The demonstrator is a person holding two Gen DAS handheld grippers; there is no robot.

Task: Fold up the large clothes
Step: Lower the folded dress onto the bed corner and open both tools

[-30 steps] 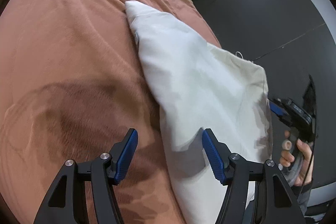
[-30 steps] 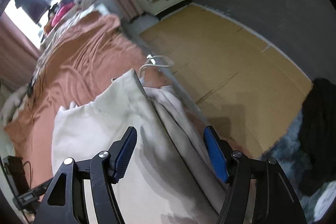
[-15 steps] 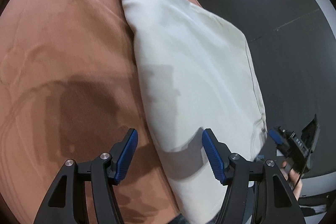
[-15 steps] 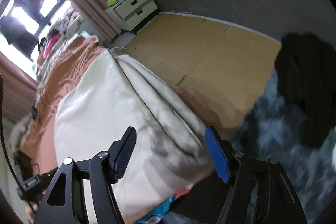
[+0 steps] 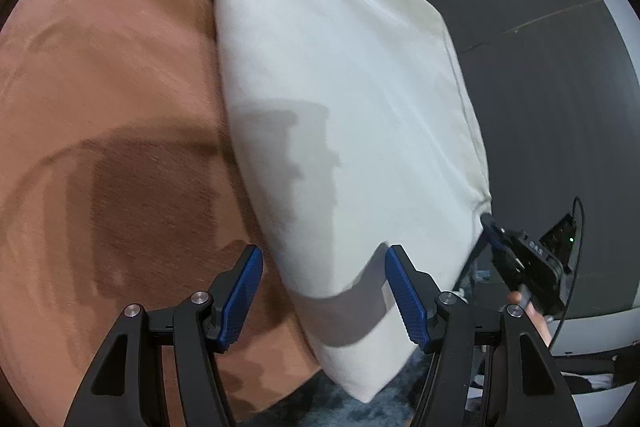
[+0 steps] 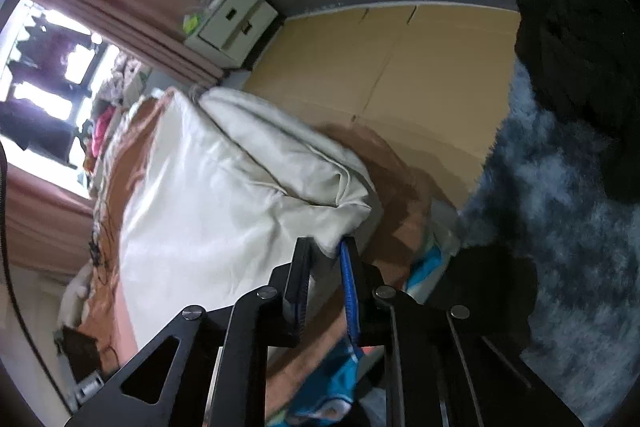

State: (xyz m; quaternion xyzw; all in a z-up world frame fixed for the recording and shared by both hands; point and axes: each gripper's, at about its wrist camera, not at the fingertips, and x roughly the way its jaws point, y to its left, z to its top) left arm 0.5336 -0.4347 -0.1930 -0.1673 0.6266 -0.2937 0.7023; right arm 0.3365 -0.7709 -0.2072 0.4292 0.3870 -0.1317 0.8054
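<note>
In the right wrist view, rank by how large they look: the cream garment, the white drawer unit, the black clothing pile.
1. cream garment, largest by far.
2. black clothing pile.
3. white drawer unit, smallest, though it stands farthest from the camera.

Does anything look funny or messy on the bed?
Yes. The cream garment isn't lying square on the brown bedspread: it hangs off the bed's edge, bunched in thick folds. The right gripper, jaws just closed, pinches one corner; the left gripper is open above the cloth.
</note>
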